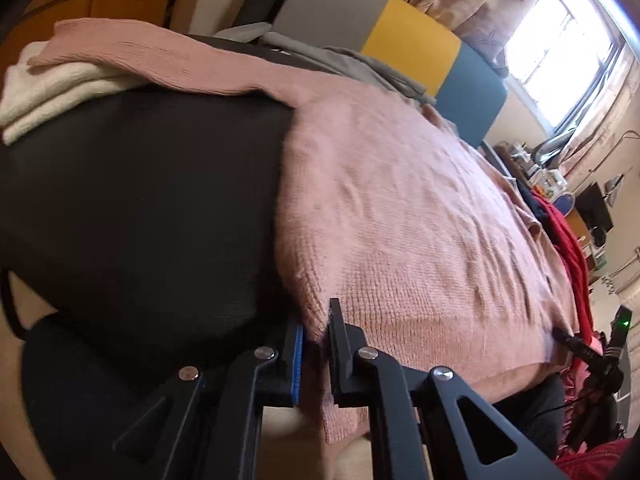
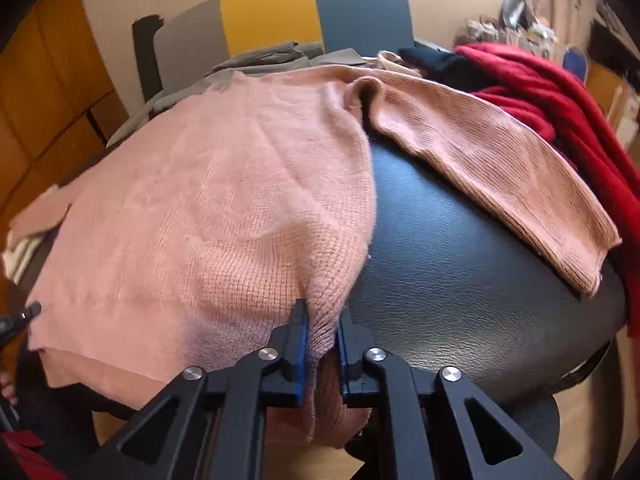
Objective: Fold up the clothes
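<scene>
At six o'clock on the black worktop (image 2: 460, 264), each claw, left (image 1: 316, 344) and right (image 2: 322, 344), is clenched on the pink sweater's (image 2: 208, 208) hem. Uneven lifting could skew the fold. Its loose sleeve (image 2: 492, 172) at two o'clock may drag.

pink sweater (image 2: 208, 200): 1 | red garment (image 2: 560, 92): 1 | white towel (image 1: 52, 88): 1

A: Sweater (image 2: 208, 200) colour?
B: Dusty pink, plain knit, ribbed sleeve. Tabletop (image 2: 460, 280) is black w/ leathery grain.
A: Other clothes?
B: Red knit (image 2: 560, 92), navy one (image 2: 436, 62) beside it, grey garment (image 1: 348, 64), cream-white folded one (image 1: 52, 92).
A: Chair back (image 2: 276, 20)?
B: Grey, yellow, teal blocks. Hand-held gripper (image 2: 322, 340) black w/ blue pads.
</scene>
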`<state>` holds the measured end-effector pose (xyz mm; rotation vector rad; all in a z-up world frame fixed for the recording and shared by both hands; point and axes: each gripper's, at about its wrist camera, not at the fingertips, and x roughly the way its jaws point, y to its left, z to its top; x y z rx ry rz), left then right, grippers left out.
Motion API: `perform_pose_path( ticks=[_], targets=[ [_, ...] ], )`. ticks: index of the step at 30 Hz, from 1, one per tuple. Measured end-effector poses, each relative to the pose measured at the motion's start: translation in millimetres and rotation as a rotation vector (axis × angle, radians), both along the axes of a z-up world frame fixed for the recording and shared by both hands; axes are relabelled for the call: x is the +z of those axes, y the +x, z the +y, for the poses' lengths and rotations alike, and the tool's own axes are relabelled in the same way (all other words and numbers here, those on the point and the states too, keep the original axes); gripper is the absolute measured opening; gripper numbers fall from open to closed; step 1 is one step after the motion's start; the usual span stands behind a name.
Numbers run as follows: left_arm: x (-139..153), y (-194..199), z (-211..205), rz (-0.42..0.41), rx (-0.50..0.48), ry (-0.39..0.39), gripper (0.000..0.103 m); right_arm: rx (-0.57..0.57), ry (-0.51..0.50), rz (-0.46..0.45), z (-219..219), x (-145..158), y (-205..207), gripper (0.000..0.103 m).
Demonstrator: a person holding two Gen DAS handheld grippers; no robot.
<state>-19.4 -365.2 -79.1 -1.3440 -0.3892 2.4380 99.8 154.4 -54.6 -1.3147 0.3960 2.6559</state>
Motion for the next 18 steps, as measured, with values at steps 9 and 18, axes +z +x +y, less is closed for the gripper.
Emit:
perform_pose_path(
  ticks=[9, 18],
  targets=[
    [-3, 14, 24, -0.019, -0.161, -0.154, 0.010, -0.035, -0.092, -0.049, 18, -7, 18, 0.011],
    [53, -19, 0, 0.169, -0.122, -0.230, 0.021, -0.101, -0.045, 0.073, 51, 33, 23, 0.033]
  ],
)
